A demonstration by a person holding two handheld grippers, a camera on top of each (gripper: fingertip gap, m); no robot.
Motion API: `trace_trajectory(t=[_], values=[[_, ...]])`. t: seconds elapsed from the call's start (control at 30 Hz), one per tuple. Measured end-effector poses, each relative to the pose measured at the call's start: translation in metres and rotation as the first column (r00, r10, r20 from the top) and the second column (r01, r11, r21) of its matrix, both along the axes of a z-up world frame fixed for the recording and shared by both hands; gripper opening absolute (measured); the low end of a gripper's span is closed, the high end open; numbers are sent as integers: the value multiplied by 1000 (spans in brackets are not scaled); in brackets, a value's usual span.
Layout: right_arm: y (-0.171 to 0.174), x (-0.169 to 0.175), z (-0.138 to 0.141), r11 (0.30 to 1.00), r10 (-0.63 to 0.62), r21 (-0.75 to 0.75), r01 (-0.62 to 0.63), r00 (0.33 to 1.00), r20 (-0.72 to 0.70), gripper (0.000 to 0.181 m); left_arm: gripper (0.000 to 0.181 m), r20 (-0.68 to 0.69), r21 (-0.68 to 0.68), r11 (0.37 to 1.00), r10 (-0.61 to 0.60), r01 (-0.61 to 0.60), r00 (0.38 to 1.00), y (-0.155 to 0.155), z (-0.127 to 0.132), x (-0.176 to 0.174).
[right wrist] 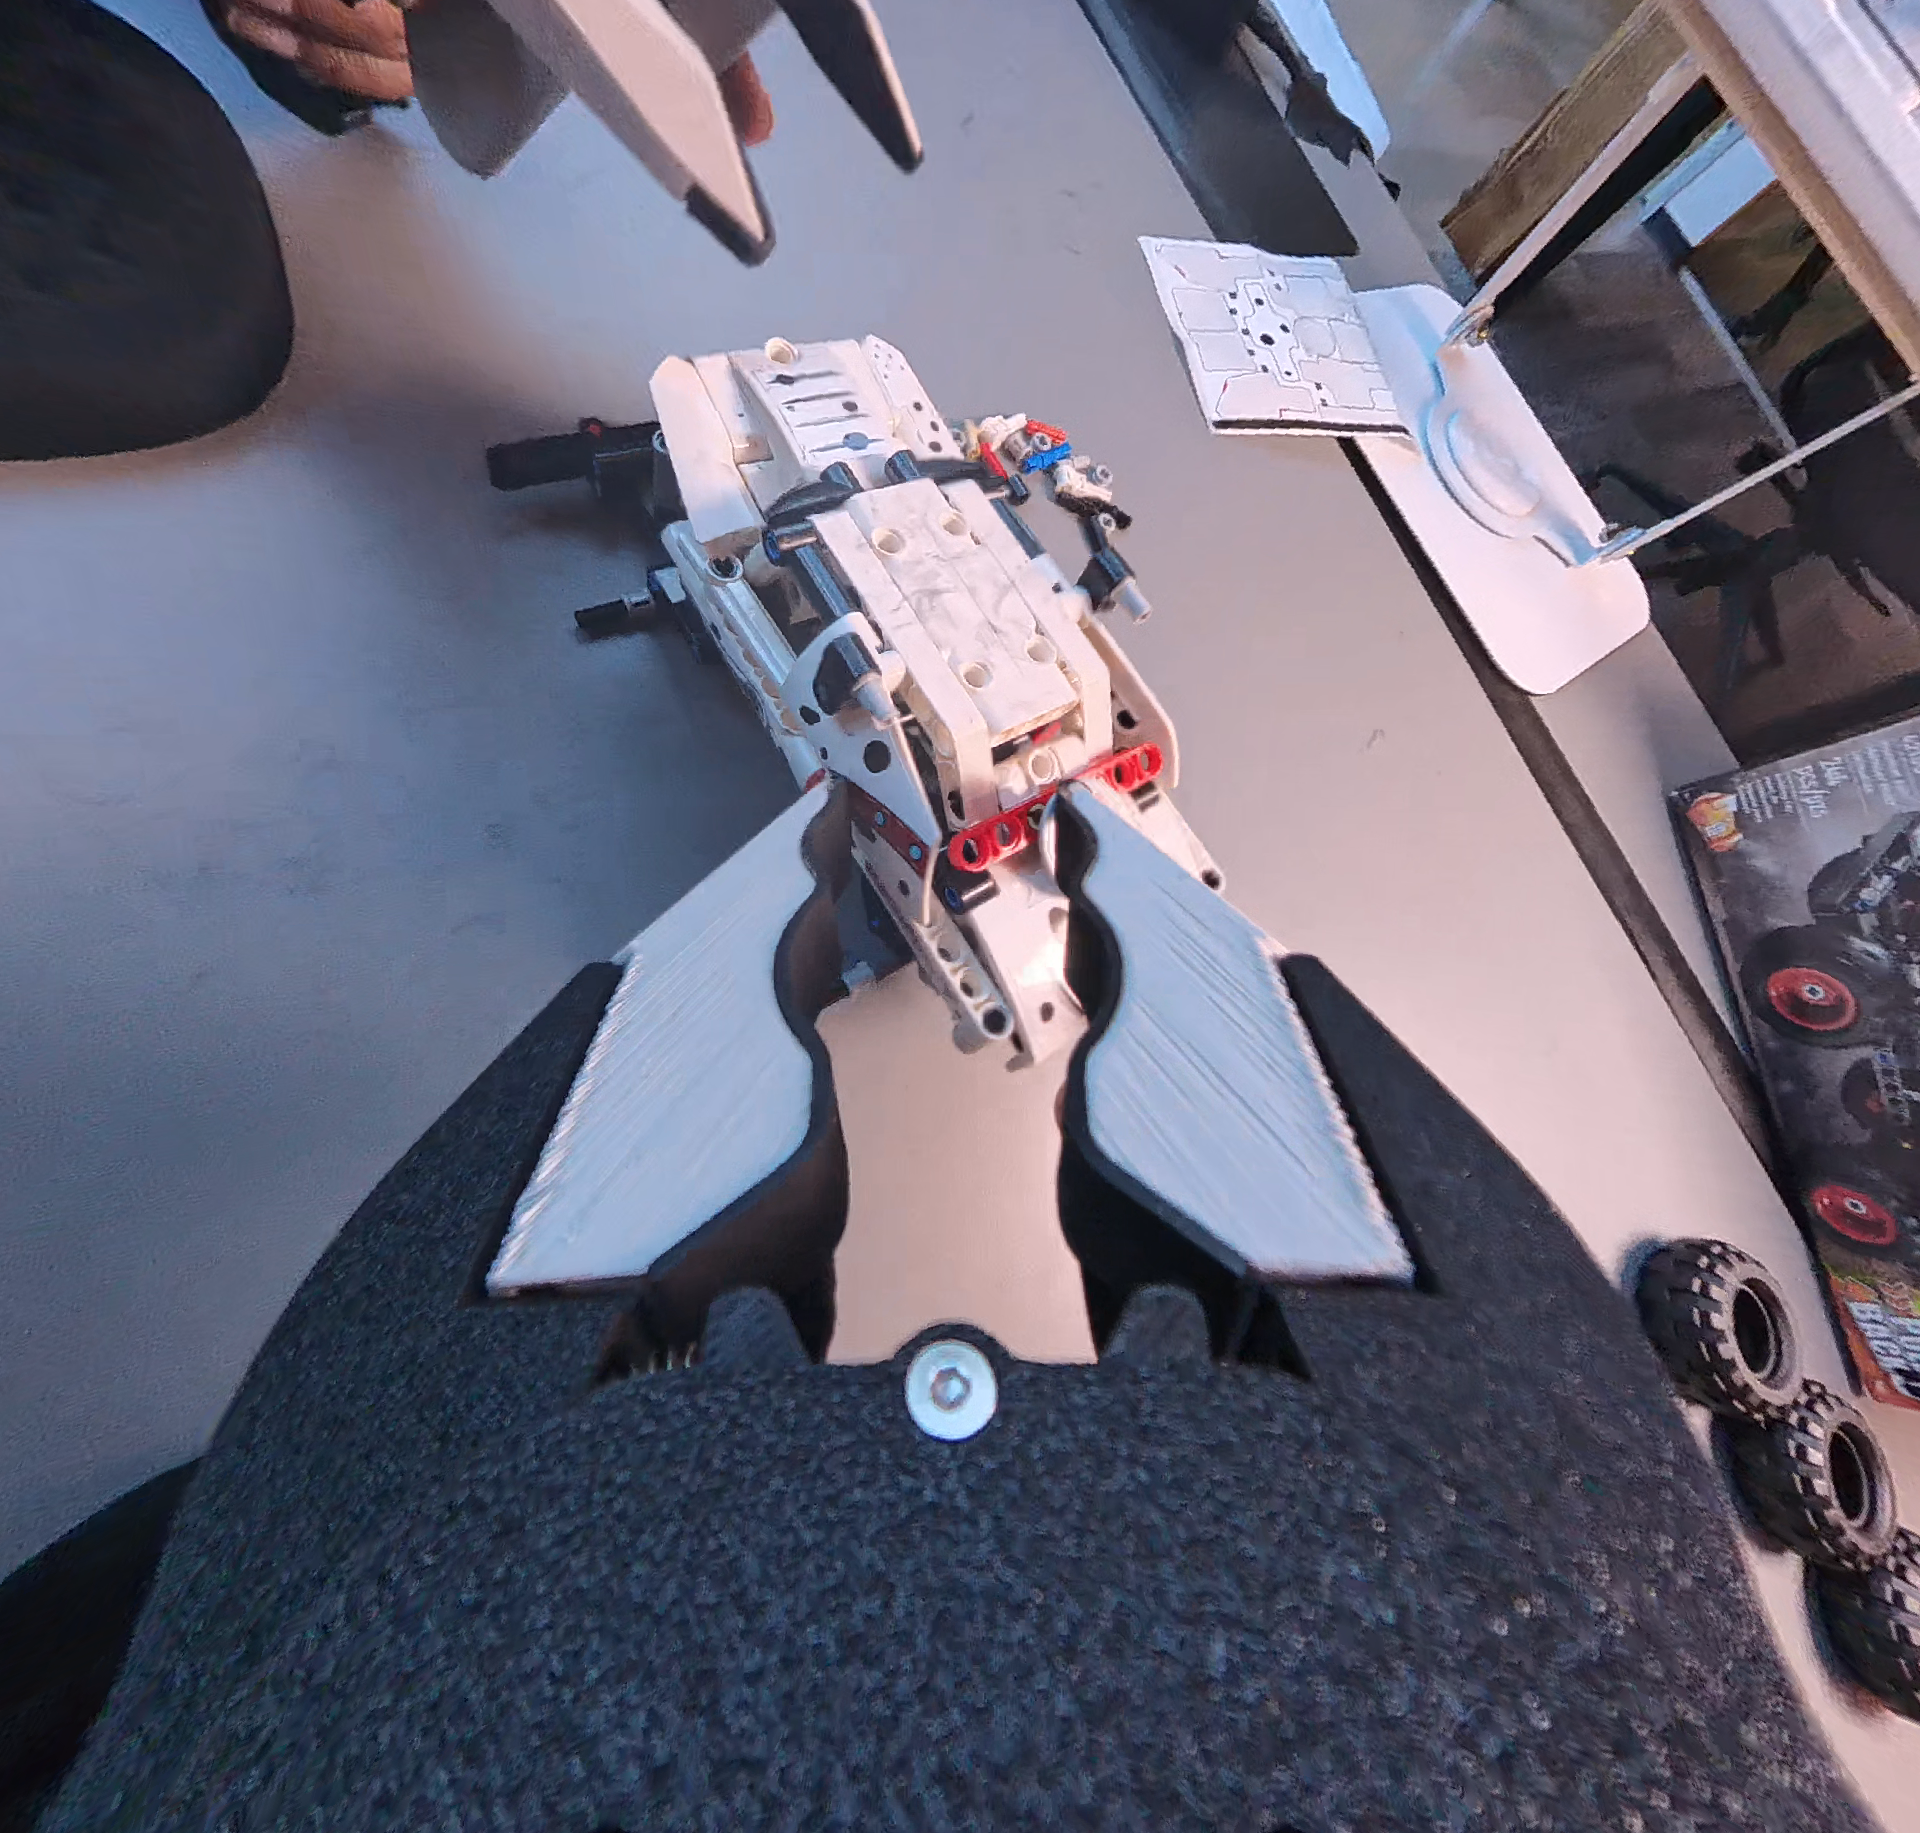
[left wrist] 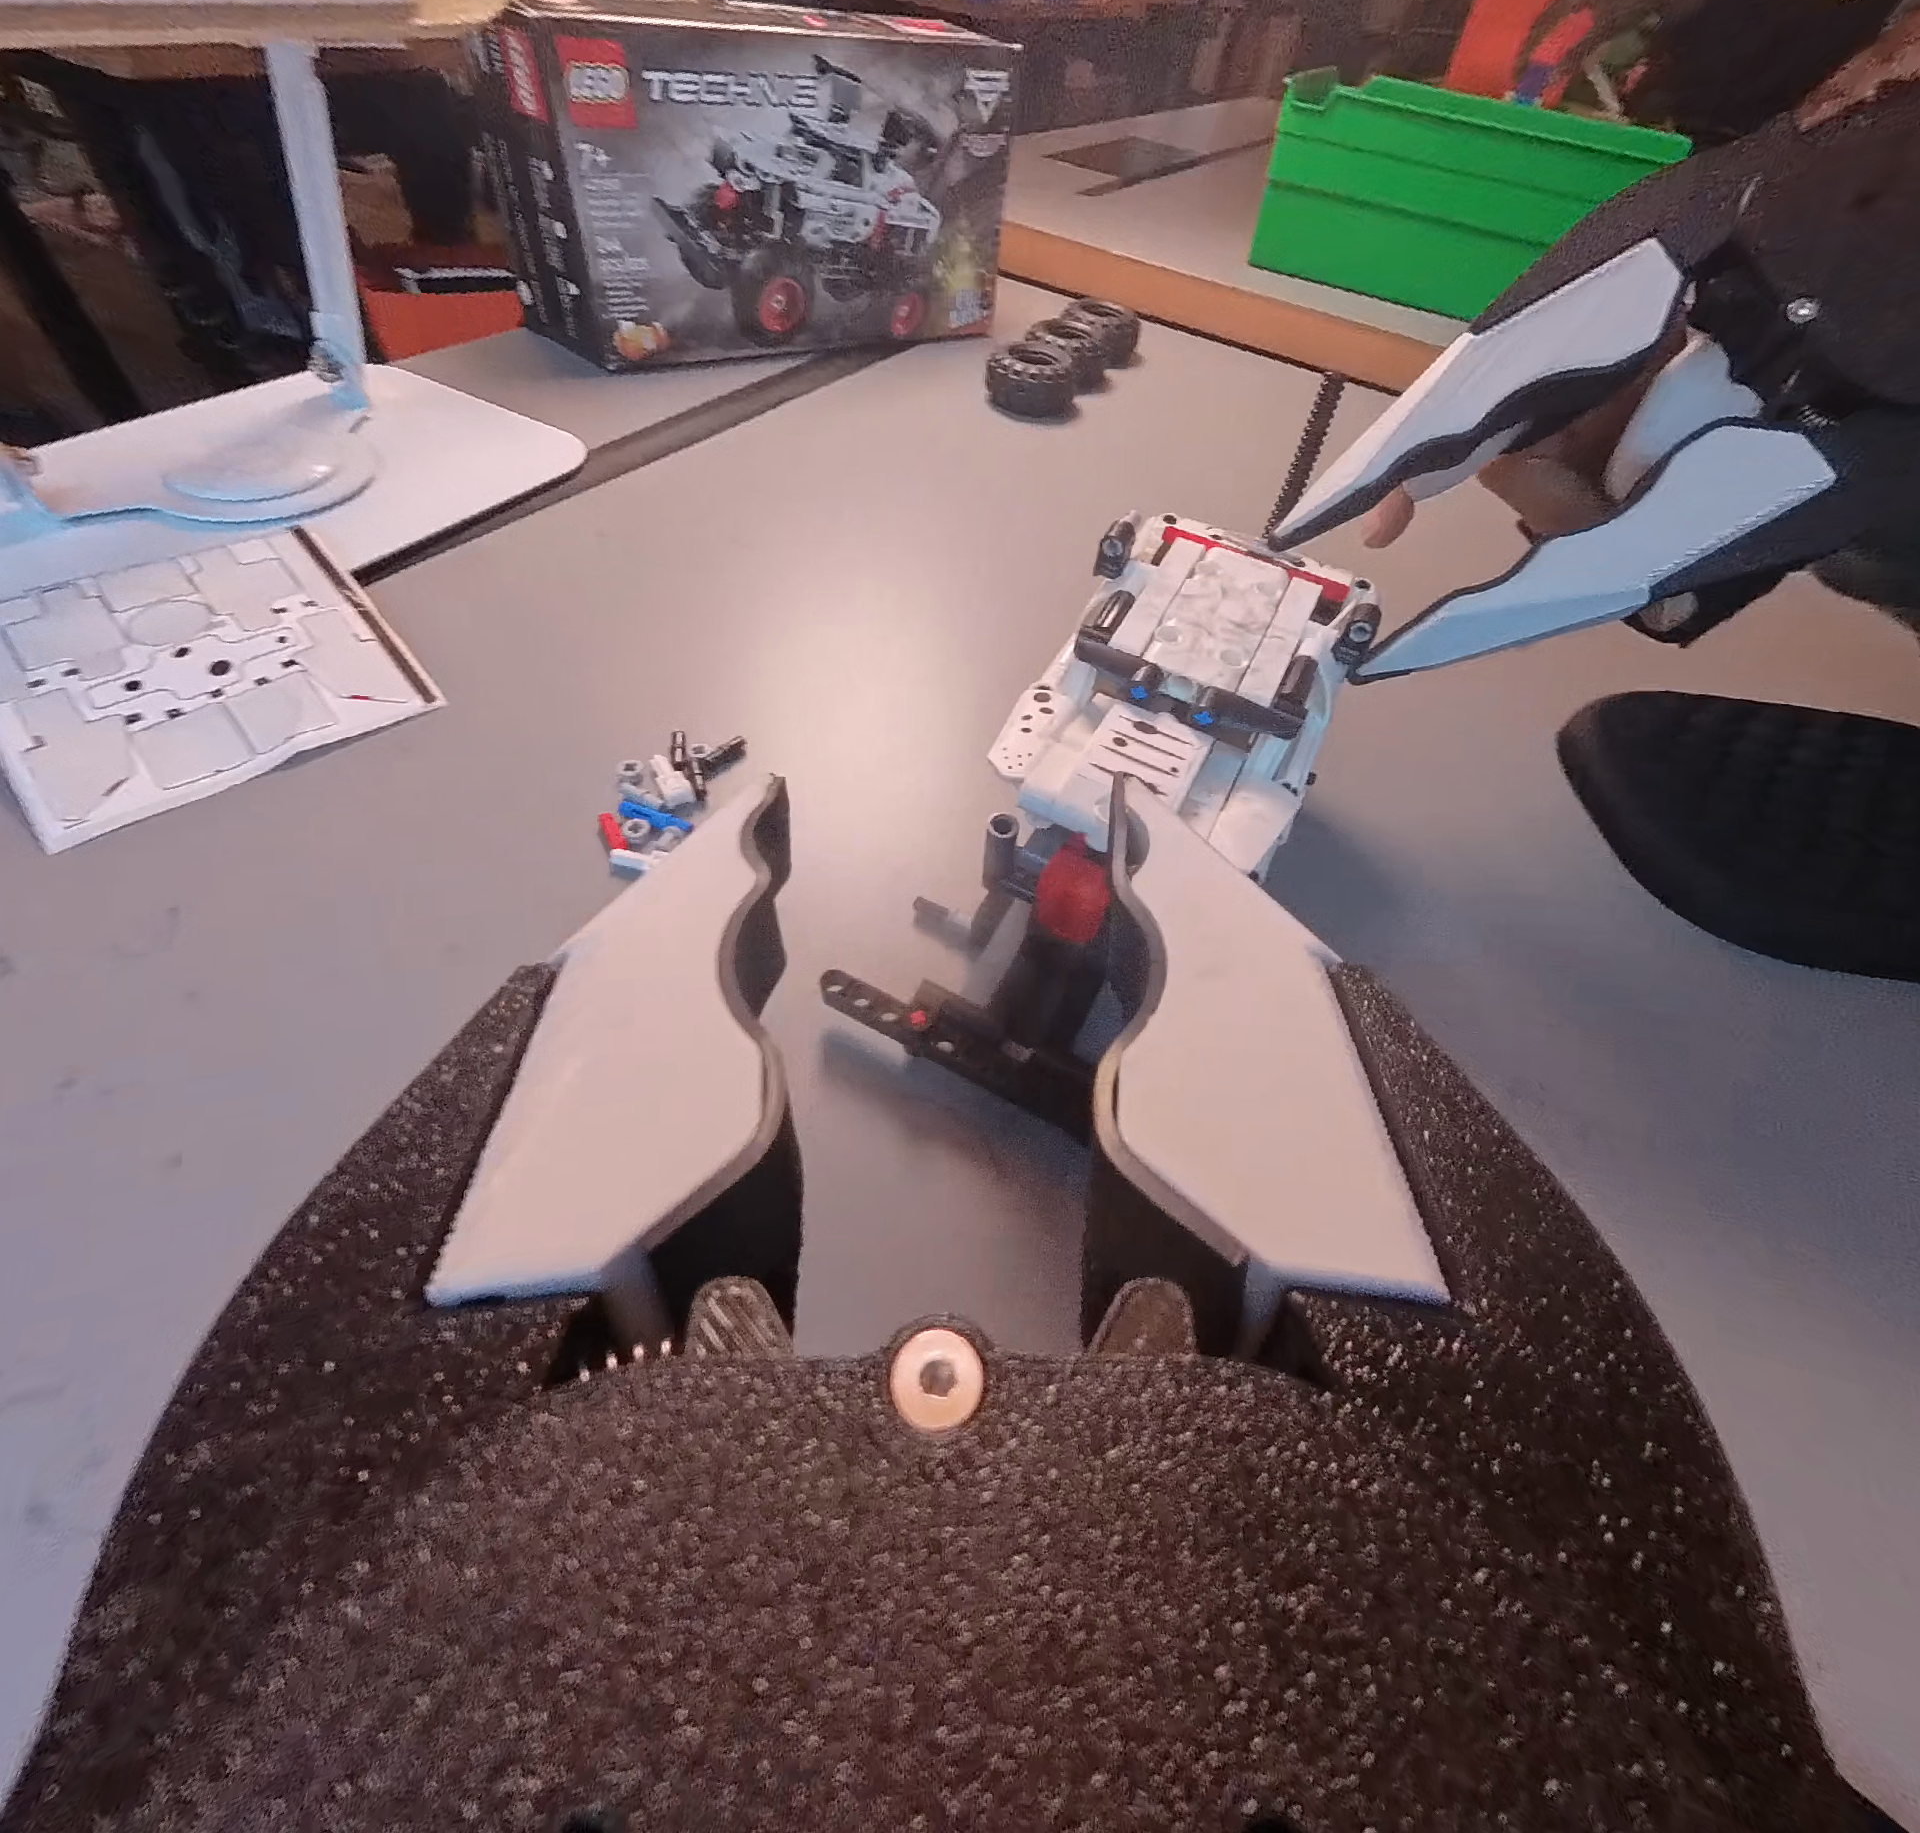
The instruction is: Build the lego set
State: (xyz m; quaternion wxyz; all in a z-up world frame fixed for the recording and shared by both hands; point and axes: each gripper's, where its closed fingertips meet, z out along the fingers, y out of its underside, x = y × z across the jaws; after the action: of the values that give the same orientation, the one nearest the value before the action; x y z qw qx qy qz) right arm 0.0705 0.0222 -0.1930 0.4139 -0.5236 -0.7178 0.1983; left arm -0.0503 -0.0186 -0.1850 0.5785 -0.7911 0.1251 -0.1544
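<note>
Truck body (left wrist: pixel 1184 682): white lego build, seen lying on the grey table (left wrist: pixel 831 557) at about 1 o'clock in the left wrist view; wheels not fitted.
Left gripper (left wrist: pixel 945 796): jaws held wide apart, nothing gripped; the black and red front end of the build lay between the fingers.
Right gripper (right wrist: pixel 940 801): jaws spread apart around the red-beamed rear of the build; contact could not be told.
Loose pieces (left wrist: pixel 665 801): small heap at 11 o'clock, just beside the left fingertip.
Tyres (left wrist: pixel 1060 355): black, in a row at 12 o'clock, near the set box (left wrist: pixel 758 183).
Sticker sheet (left wrist: pixel 177 671): at 10 o'clock, beside a white lamp base (left wrist: pixel 312 453).
Green bin (left wrist: pixel 1444 183): at 2 o'clock, far off.
</note>
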Motion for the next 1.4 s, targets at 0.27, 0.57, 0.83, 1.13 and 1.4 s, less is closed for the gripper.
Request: trace_trajectory(t=[0.27,0.57,0.83,1.13,1.4], values=[[49,12,-3,998,-53,46,50,996,77,28,42,-74,14,967,256,-255,964,12,-1,-50],[94,30,1,966,-248,80,246,969,11,21,59,-79,-228,866,439,-445,895,109,-35,-155],[73,36,50,956,-279,-186,228,905,-322,23,91,-54,-449,783,456,-430,888,188,-77,-208],[65,33,46,947,-247,-290,137,888,-387,20,6,-219,-448,776,386,-444,896,178,-83,-207],[58,33,52,948,-231,-300,103,874,-428,17,0,-22,-428,831,383,-355,923,154,-68,-191]])
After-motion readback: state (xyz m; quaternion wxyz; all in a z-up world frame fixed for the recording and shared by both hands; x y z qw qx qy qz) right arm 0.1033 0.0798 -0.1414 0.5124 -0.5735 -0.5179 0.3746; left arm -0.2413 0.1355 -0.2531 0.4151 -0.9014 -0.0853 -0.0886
